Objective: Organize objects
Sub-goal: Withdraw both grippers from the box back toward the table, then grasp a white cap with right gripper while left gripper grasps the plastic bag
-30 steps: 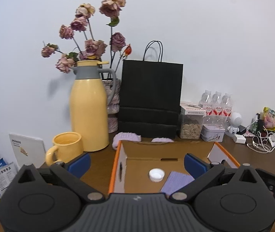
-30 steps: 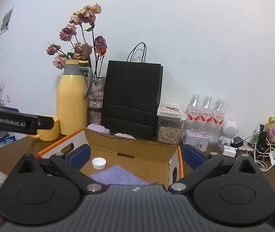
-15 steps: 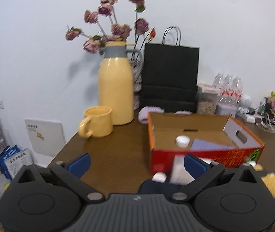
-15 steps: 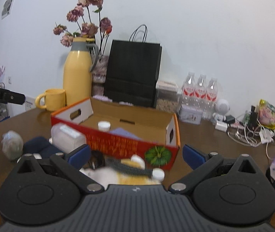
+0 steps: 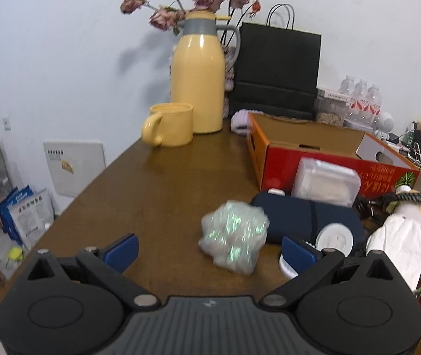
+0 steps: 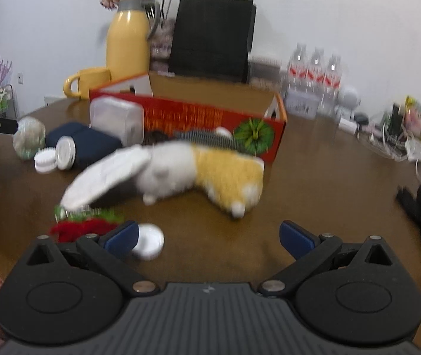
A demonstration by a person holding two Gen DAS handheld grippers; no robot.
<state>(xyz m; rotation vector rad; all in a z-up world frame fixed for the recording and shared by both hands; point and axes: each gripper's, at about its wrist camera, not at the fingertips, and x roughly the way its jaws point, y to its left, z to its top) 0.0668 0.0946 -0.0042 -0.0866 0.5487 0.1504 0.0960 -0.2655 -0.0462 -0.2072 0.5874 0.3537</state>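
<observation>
An open red cardboard box [image 5: 323, 159] [image 6: 210, 115] sits mid-table. In front of it lie a clear plastic container [image 5: 326, 182] [image 6: 115, 118], a dark blue pouch [image 5: 305, 216] [image 6: 86, 145], a white jar lid [image 5: 334, 238] [image 6: 44, 159], a shiny crumpled plastic ball [image 5: 234, 236] [image 6: 28, 137], and a white and yellow plush toy [image 5: 403, 230] [image 6: 181, 171]. My left gripper [image 5: 209, 250] is open just short of the plastic ball. My right gripper [image 6: 207, 236] is open in front of the plush toy, with a white round lid [image 6: 149, 241] by its left finger.
A yellow thermos [image 5: 198, 77], yellow mug [image 5: 170, 124], black paper bag [image 5: 278, 68] and dried flowers stand at the back. Water bottles [image 6: 314, 68], cables and small items crowd the right. Red and green tinsel [image 6: 83, 222] lies front left. The table's left edge [image 5: 92, 183] drops to floor clutter.
Both grippers have pulled back from above the box and dropped lower toward the table front. The clutter in front of the box has come into view. Both stay open.
</observation>
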